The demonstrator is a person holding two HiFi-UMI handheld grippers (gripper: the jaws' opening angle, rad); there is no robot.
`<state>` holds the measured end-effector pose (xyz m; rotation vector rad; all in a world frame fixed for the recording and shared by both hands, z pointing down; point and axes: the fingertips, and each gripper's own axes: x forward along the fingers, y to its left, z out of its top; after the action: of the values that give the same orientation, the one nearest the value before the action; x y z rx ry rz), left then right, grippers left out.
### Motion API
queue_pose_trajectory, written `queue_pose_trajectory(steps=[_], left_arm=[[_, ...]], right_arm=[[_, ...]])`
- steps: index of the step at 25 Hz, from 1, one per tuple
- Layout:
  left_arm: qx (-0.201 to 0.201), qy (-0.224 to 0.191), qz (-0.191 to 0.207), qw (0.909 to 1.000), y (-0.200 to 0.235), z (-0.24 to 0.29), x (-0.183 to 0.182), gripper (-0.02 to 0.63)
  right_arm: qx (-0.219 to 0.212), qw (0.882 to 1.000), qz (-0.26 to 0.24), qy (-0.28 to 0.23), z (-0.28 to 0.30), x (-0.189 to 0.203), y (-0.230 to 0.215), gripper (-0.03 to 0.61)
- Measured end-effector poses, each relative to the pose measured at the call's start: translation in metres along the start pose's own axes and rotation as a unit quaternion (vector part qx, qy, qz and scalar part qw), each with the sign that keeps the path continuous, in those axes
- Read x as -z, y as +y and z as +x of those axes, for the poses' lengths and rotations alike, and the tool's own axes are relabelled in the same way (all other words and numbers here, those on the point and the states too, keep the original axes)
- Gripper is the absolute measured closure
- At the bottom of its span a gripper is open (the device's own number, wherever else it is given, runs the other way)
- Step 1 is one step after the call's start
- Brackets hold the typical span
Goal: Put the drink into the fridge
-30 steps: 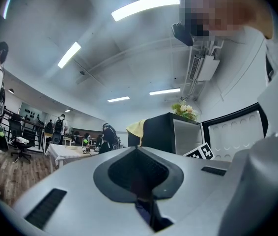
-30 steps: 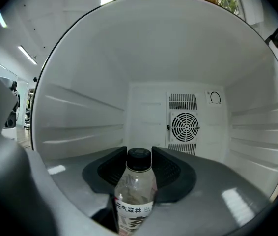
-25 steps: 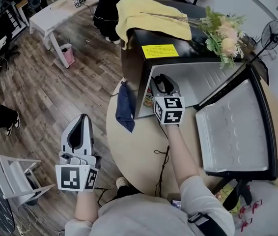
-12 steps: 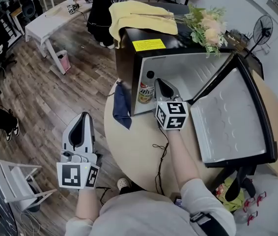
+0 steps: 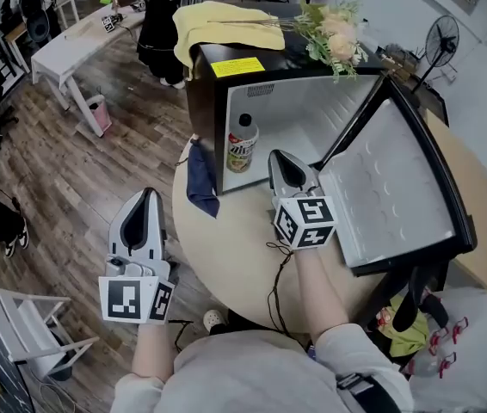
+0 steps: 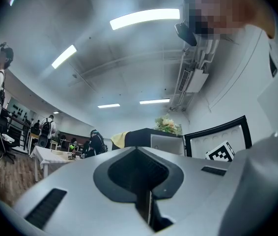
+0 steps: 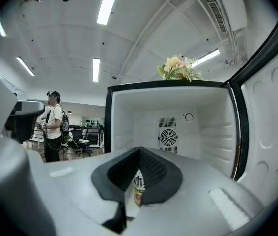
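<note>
The drink (image 5: 242,144), a clear bottle with a white cap and a green and red label, stands upright at the left of the open fridge's white inside (image 5: 308,110). My right gripper (image 5: 280,158) is shut and empty over the round table, a short way in front of the fridge mouth and pointing into it. In the right gripper view the drink (image 7: 138,191) shows past the closed jaws, apart from them. The fridge door (image 5: 398,188) hangs wide open to the right. My left gripper (image 5: 147,198) is shut and empty, held over the floor left of the table.
The fridge sits on a round beige table (image 5: 226,248). A dark blue cloth (image 5: 202,183) hangs at the fridge's left corner. A yellow cloth (image 5: 218,20) and flowers (image 5: 334,33) lie on its top. A white chair (image 5: 20,325) and a white table (image 5: 80,37) stand on the wood floor.
My right gripper has drawn back out of the fridge toward me, leaving the drink standing inside. The left gripper has shifted slightly.
</note>
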<state>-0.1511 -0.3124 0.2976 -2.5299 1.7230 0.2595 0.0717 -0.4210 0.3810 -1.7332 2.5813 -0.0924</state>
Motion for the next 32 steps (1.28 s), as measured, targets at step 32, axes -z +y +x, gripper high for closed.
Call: queue_pose_trajectory(steps=[32], left_arm=[[0.103,-0.03,-0.011,0.9942,-0.076,-0.033,-0.028,0.604]], right_arm=[[0.078,0.994,-0.033,-0.063,-0.196,-0.063,0.032,0.568]])
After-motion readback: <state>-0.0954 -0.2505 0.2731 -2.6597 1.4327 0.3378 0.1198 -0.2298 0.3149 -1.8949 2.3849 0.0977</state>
